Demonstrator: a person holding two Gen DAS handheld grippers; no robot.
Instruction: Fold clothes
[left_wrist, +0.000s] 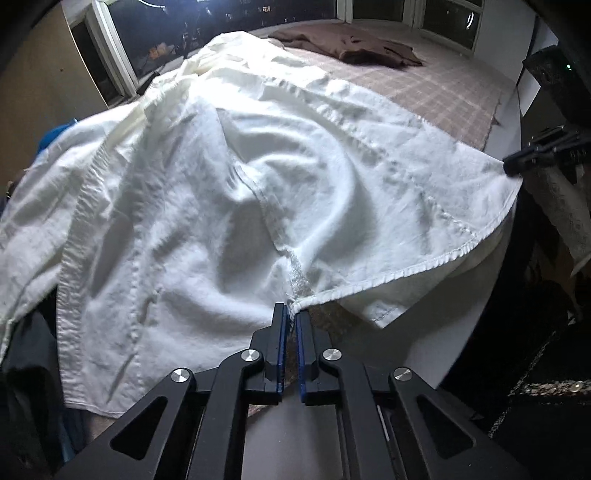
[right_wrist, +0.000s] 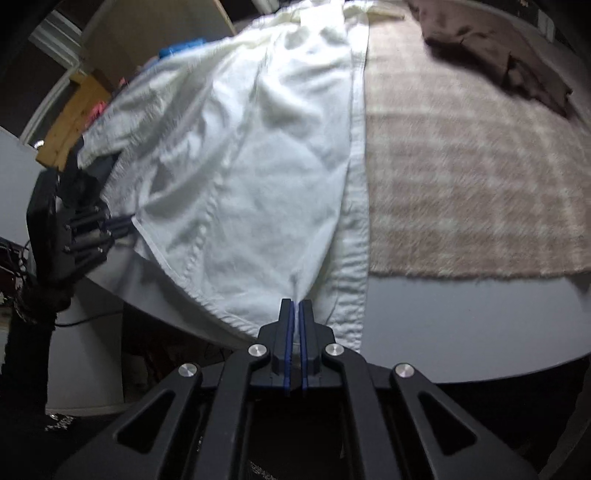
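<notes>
A large white shirt (left_wrist: 229, 177) lies spread and wrinkled over the round table, its hem hanging off the near edge. My left gripper (left_wrist: 291, 308) is shut on the hem where a side seam ends. In the left wrist view my right gripper (left_wrist: 511, 167) pinches the hem's far right corner. From the right wrist view the same white shirt (right_wrist: 251, 158) stretches away from me, and my right gripper (right_wrist: 296, 304) is shut on its bottom edge. At the left of that view my left gripper (right_wrist: 127, 221) holds the other end of the hem.
A pink checked cloth (left_wrist: 436, 88) covers the white round table (right_wrist: 461, 321). A crumpled brown garment (left_wrist: 351, 46) lies at the far side, also seen as the brown garment (right_wrist: 491, 48). Dark windows (left_wrist: 155, 33) stand behind, and a wooden box (right_wrist: 74, 114) with clutter is at left.
</notes>
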